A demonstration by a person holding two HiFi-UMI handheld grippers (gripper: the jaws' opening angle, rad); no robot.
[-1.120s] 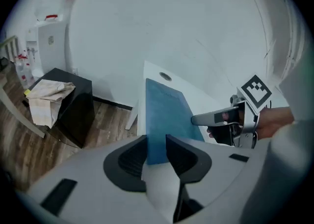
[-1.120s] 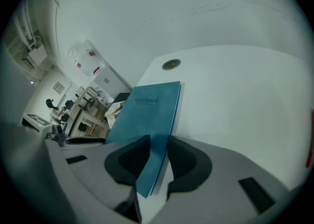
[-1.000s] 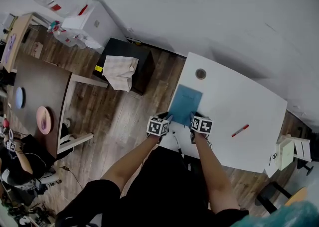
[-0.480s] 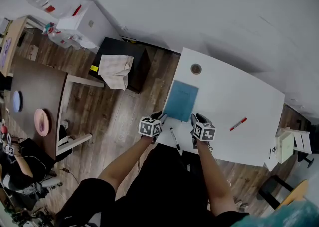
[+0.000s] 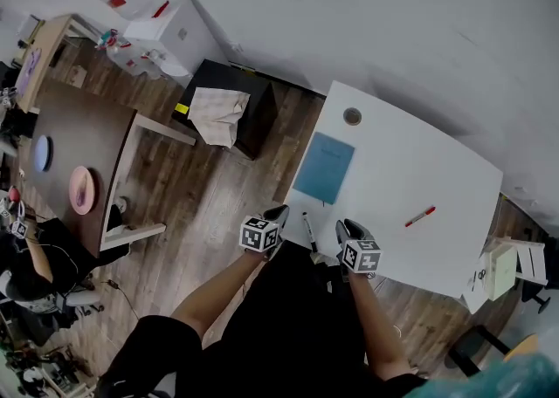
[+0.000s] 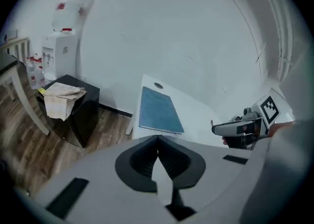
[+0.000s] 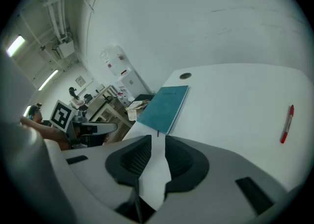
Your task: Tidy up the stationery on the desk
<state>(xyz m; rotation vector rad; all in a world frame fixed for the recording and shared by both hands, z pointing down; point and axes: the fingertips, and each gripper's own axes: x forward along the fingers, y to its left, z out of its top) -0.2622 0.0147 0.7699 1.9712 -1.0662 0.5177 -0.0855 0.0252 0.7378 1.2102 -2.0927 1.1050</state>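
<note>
Left tongs (image 5: 279, 213) first: tips pressed together and nothing in them, hanging right at the near left corner of the worktop (image 5: 419, 169). From the left gripper view, those tongs (image 6: 157, 138) meet at the tip with only white worktop beyond. Over to the right tongs (image 5: 346, 228), sitting over the near edge. In the right gripper view, the right tongs (image 7: 158, 139) stand a narrow slit apart, and it's bare worktop showing through, nothing pinched. Between the two, a black pen (image 5: 308, 231) lies on the worktop close to the near edge, touched by neither. Just past it is the blue notebook (image 5: 324, 168), flat and closed along the left side, and both gripper views catch it straight ahead (image 6: 158, 110) (image 7: 164, 106). Further on, a small round thing (image 5: 352, 116) sits near the far left corner, beyond the notebook. Out to the right, well apart from all that, a red pen (image 5: 420, 216) lies alone, clear in the right gripper view too (image 7: 287, 124). Off the worktop to the left there's wooden floor, then a black cabinet (image 5: 249, 91) with a crumpled cloth (image 5: 218, 115) on top, and a water dispenser (image 5: 170, 34) against the wall.
</note>
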